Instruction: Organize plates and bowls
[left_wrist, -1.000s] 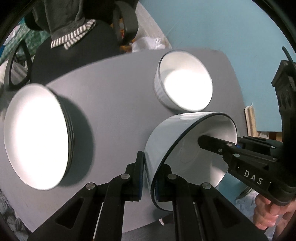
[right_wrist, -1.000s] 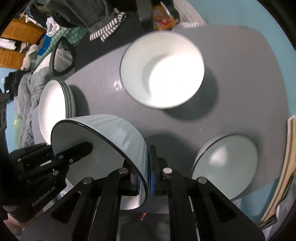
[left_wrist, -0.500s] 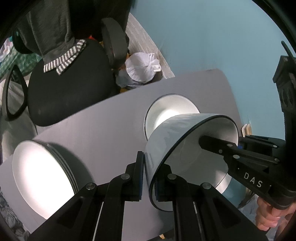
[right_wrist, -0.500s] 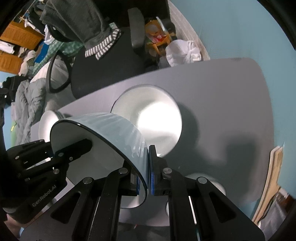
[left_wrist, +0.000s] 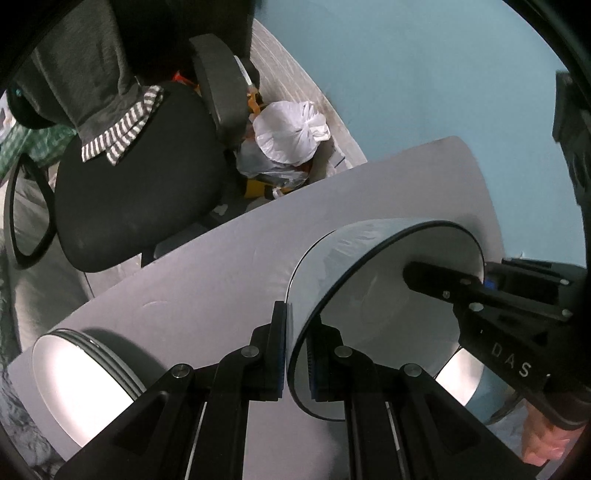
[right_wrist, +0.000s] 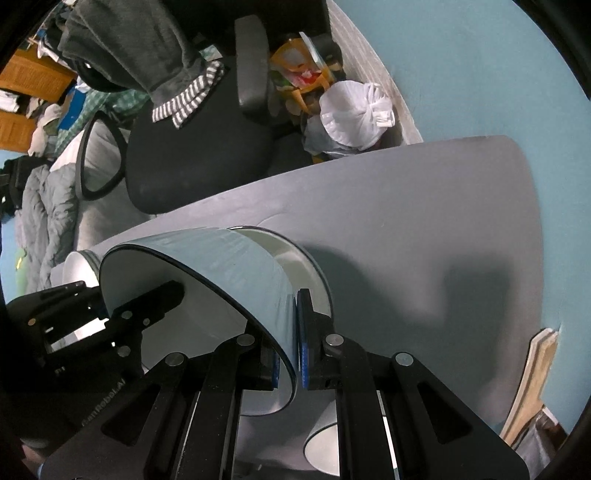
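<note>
Left wrist view: left gripper (left_wrist: 295, 350) pinching near rim of pale-blue, dark-rimmed ceramic bowl (left_wrist: 343, 254), held above grey tabletop (left_wrist: 207, 266). Right gripper (left_wrist: 484, 286) clamped on opposite rim. Stack of white plates (left_wrist: 74, 384) already gathered at tabletop's near left edge. Second white bowl (left_wrist: 460, 376) peeks under carried one.

Right wrist view: right gripper (right_wrist: 293, 354) pressed onto same bowl's wall; white bowl (right_wrist: 295, 258) directly behind and below. Another white dish (right_wrist: 325, 446) at near edge. Judgement: plates stacked; bowl nesting underway, release left.
</note>
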